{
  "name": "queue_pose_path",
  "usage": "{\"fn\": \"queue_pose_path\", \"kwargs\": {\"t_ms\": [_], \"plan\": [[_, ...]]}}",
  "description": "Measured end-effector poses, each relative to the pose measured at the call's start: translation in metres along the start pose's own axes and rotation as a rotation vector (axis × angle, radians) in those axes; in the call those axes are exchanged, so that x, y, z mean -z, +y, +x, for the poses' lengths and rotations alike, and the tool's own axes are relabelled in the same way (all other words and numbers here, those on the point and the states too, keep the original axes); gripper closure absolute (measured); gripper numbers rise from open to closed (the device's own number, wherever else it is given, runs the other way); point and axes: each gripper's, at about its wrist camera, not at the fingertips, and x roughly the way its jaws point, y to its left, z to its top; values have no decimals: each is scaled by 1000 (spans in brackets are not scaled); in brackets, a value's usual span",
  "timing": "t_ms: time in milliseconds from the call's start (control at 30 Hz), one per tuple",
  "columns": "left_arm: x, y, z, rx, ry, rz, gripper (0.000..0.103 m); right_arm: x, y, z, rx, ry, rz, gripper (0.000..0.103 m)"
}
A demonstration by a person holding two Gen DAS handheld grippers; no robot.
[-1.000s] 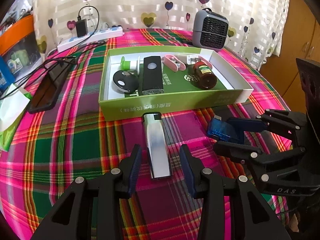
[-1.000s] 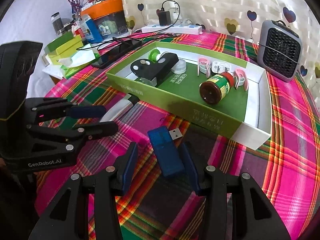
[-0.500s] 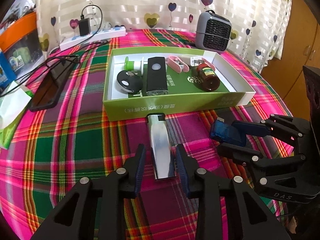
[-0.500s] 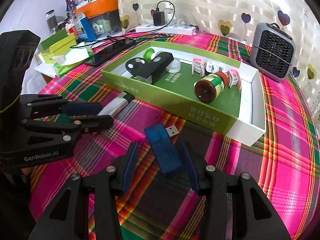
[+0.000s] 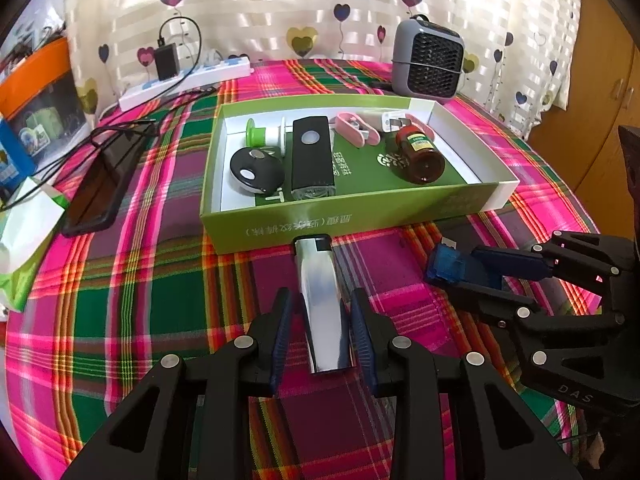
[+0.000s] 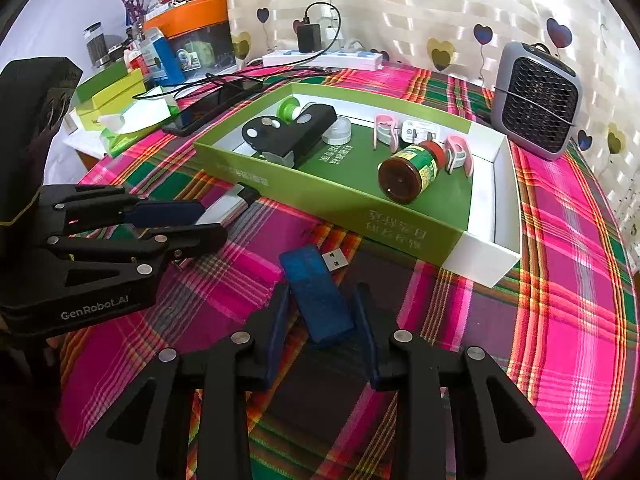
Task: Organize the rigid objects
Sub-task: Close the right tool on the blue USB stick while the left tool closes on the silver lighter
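A silver lighter [image 5: 320, 288] lies on the plaid cloth just in front of the green box [image 5: 352, 216]. My left gripper [image 5: 322, 320] is shut on the lighter's near half, a pad on each long side. A blue USB stick [image 6: 316, 292] lies askew on the cloth to the right, its plug toward the box. My right gripper [image 6: 322, 308] straddles it with its jaws closing. The right pad is at the stick's near corner and a slim gap shows at the left pad. In the right wrist view my left gripper [image 6: 212, 224] and the lighter [image 6: 232, 204] appear at the left.
The box holds a brown bottle [image 5: 420, 156], a black flashlight [image 5: 312, 160], a round black remote [image 5: 256, 170], pink clips and a green spool. Behind it stand a grey heater [image 5: 428, 64] and a power strip [image 5: 184, 80]. A phone [image 5: 104, 184] and tissue pack [image 5: 24, 240] lie left.
The left jaws came together onto the lighter's sides. The right jaws narrowed around the blue USB stick. Neither hand shifted and neither object moved.
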Motion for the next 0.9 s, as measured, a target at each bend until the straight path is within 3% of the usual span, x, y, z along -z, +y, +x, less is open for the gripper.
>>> {"fn": "queue_pose_path", "kwargs": {"t_ms": [233, 900], "plan": [[0, 3, 0, -6, -3, -20, 81, 1, -1, -1, 5, -1, 5, 79], [2, 6, -5, 3, -17, -33, 81, 3, 1, -2, 17, -3, 4, 80]]}}
